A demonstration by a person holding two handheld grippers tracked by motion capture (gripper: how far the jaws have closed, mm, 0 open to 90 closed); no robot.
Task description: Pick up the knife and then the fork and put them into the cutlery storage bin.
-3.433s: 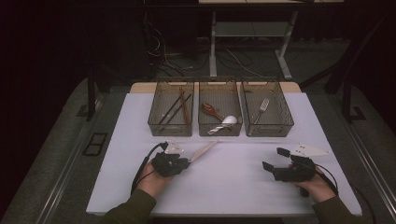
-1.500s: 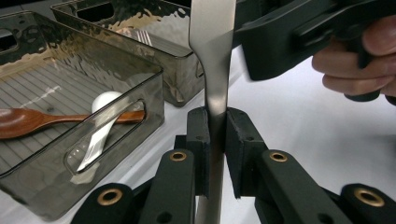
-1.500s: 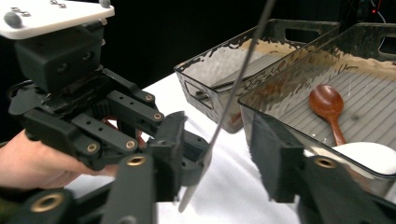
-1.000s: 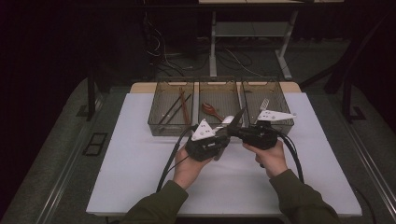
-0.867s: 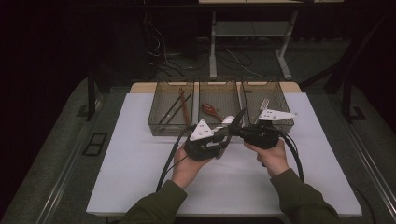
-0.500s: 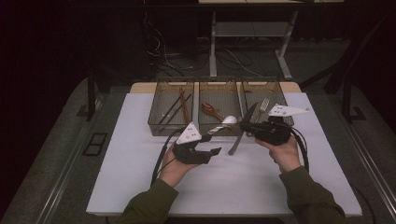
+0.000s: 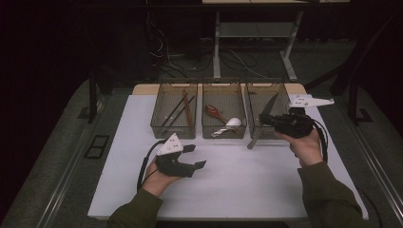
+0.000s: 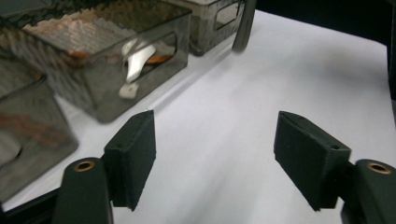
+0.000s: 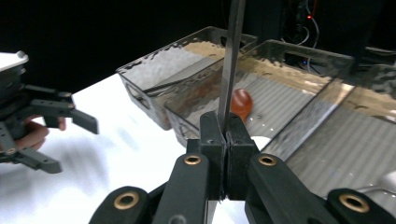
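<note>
My right gripper [image 7: 264,121] is shut on a table knife [image 7: 255,137], lifted in front of the right bin [image 7: 284,91]. The knife slants, with its dark end up over that bin and its paler end down by the mat. In the right gripper view the knife [image 9: 233,56] rises straight out of the pressed-together pads [image 9: 225,126]. My left gripper [image 7: 197,156] sits low over the white mat [image 7: 247,190], front left of centre. Its jaws have just been opening and nothing is between the pads [image 8: 215,154].
Three clear bins stand in a row at the back of the mat. The left bin [image 7: 161,124] holds chopsticks [image 7: 186,108]. A brown spoon [image 7: 215,112] and a white spoon [image 7: 232,123] lie in the middle bin [image 7: 223,85]. Dark floor and table legs lie beyond.
The grippers were together at the middle with the knife between them. The left gripper let go, opened and drew back toward the front left. The right gripper carried the knife right and up.
</note>
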